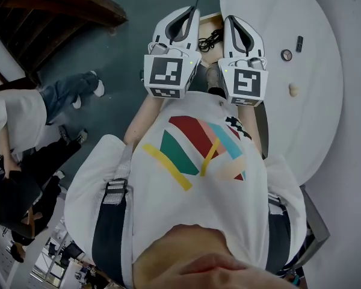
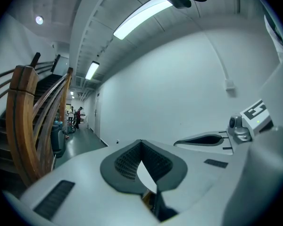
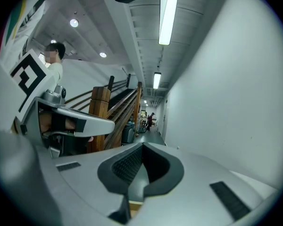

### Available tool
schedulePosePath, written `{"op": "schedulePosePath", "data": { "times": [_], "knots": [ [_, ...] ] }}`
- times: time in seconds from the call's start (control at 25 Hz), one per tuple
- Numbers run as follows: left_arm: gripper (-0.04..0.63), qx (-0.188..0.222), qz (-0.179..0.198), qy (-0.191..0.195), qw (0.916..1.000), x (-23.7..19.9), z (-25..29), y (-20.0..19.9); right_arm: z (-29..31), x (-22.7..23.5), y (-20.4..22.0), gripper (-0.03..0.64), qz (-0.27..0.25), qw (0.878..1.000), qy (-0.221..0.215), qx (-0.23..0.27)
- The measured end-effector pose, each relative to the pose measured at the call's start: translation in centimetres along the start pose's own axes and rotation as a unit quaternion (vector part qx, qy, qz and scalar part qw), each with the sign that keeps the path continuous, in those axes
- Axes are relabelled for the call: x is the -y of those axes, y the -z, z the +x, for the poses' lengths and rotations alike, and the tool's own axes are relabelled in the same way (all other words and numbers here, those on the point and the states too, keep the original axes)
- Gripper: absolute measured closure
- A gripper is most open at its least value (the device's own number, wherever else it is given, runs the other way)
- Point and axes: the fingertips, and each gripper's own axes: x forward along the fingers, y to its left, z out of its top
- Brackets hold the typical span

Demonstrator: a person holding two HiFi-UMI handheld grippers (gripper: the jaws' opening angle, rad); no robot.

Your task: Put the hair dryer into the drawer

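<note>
Black coiled cord (image 1: 211,39) lies in the pale wooden drawer (image 1: 206,21), glimpsed between the left gripper (image 1: 190,12) and right gripper (image 1: 232,20). Just below it is a grey shape, apparently the hair dryer (image 1: 213,79), largely hidden by their marker cubes (image 1: 168,74). Both grippers' jaws are closed on nothing. Beside them, a round white table (image 1: 316,119) carries three small objects (image 1: 286,55) too tiny to identify.

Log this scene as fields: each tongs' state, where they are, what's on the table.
left tongs: shut, nothing between them
right tongs: shut, nothing between them
placement: side by side, raised before the person's chest
white table: small items, too small to name
black cable: coiled beyond the tongs' tips
hair dryer: not made out
</note>
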Motion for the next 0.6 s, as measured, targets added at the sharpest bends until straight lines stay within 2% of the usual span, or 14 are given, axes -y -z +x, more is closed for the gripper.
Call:
{"op": "schedulePosePath", "data": {
  "times": [0.6],
  "knots": [
    [0.580, -0.013, 0.000, 0.001, 0.9999, -0.67, 0.66, 0.80, 0.66, -0.32, 0.28, 0.606, 0.008, 1.000, -0.005, 0.000]
  ]
}}
